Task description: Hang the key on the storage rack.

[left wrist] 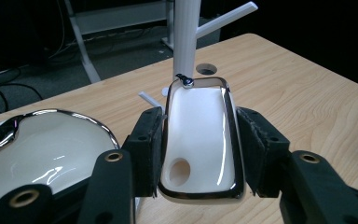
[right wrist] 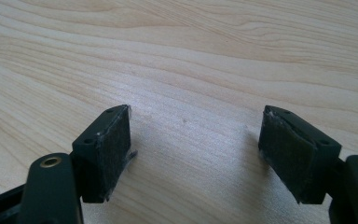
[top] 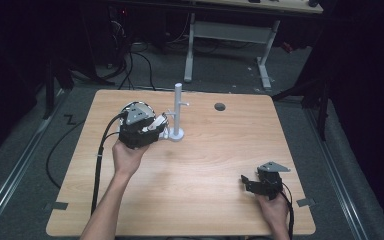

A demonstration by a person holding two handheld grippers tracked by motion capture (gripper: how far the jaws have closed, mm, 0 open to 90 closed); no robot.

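Observation:
A white mug [left wrist: 46, 144] with a chrome rim is held by its handle [left wrist: 200, 116], and my left gripper [left wrist: 199, 140] is shut on that handle. In the high view the mug [top: 126, 110] sits partly under the left gripper [top: 159, 125], just left of the white peg stand [top: 178, 112]. The stand's post [left wrist: 186, 37] rises right behind the handle, with one peg pointing right and another low on the left. Near the table's front right corner my right gripper [top: 245, 181] rests open, with only bare wood between the jaws of the right gripper [right wrist: 196, 140].
The wooden table [top: 205, 165] has a round cable hole [top: 220, 106] right of the stand. The left gripper's cable [top: 99, 170] trails off the front left. Beyond the far edge stand white desk legs [top: 265, 60] and floor cables.

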